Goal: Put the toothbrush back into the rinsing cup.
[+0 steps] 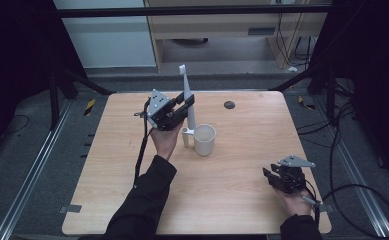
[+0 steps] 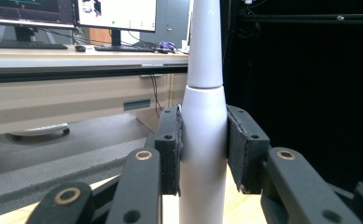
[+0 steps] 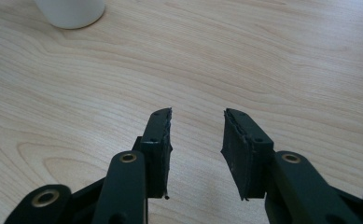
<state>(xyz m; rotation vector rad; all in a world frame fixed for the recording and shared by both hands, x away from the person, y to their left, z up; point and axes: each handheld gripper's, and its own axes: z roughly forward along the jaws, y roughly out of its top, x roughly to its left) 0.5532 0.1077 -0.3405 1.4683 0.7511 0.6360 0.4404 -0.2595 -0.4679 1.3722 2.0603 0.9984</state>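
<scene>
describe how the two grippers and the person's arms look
Both the left gripper and right gripper are black, each with a grey three-cornered plate on top, brass-coloured rivets in the linkages and flat, rough black pads. A black cable trails from each. The person wears black sleeves.
</scene>
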